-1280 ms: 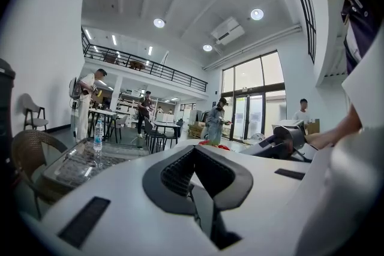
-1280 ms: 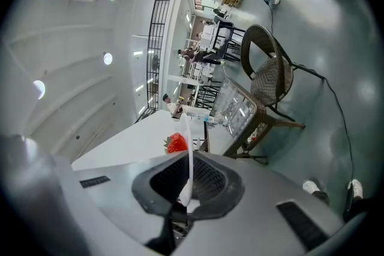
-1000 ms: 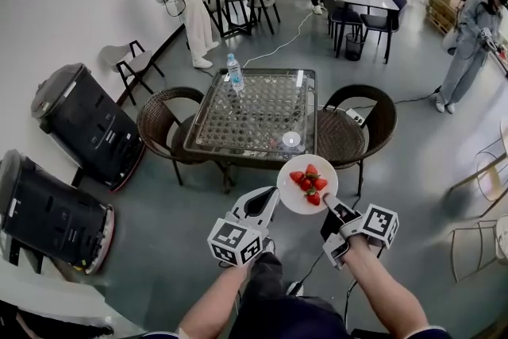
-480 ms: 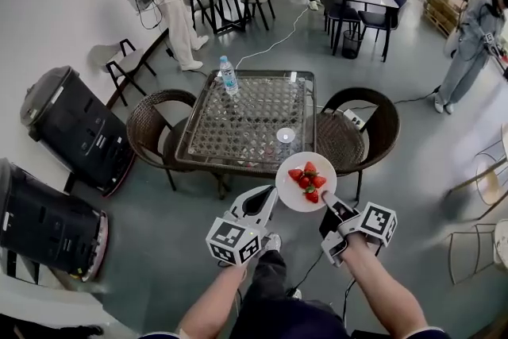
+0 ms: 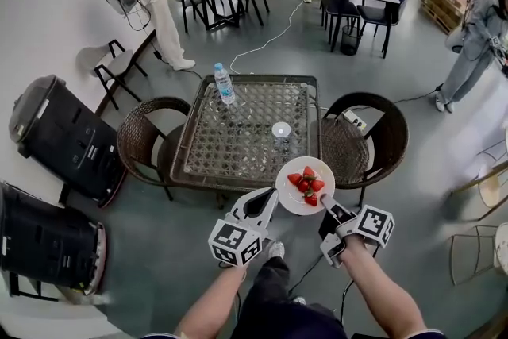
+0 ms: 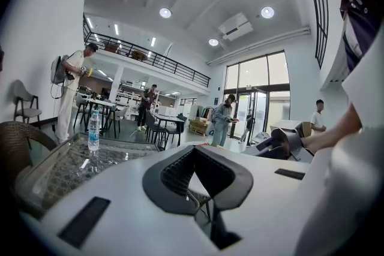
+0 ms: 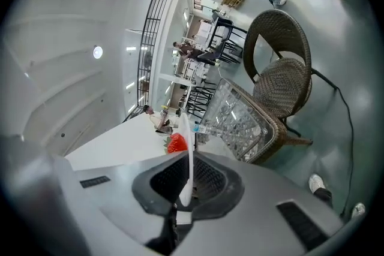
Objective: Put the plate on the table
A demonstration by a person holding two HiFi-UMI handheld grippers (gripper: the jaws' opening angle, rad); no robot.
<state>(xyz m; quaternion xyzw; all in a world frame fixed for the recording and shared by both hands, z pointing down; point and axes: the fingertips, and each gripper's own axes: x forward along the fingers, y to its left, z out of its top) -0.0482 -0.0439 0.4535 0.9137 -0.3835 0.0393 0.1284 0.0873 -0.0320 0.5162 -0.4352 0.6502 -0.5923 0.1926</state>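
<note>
A white plate (image 5: 304,185) with several strawberries (image 5: 308,184) is held level in the air over the front right edge of the glass-topped wicker table (image 5: 246,131). My right gripper (image 5: 327,206) is shut on the plate's near rim; in the right gripper view the plate (image 7: 191,159) shows edge-on between the jaws of this gripper (image 7: 189,180), with a strawberry (image 7: 177,142) beside it. My left gripper (image 5: 272,194) is shut with nothing in it, its tips next to the plate's left rim. In the left gripper view that gripper (image 6: 195,153) points toward the table (image 6: 66,162).
A water bottle (image 5: 225,83) and a small white round object (image 5: 281,129) stand on the table. Wicker chairs sit at its left (image 5: 147,140) and right (image 5: 373,131). Two black machines (image 5: 55,131) lie by the left wall. People stand at the back.
The table has come nearer and now reaches under the plate. Both grippers and the plate keep the same hold. The person at the back left has stepped leftward.
</note>
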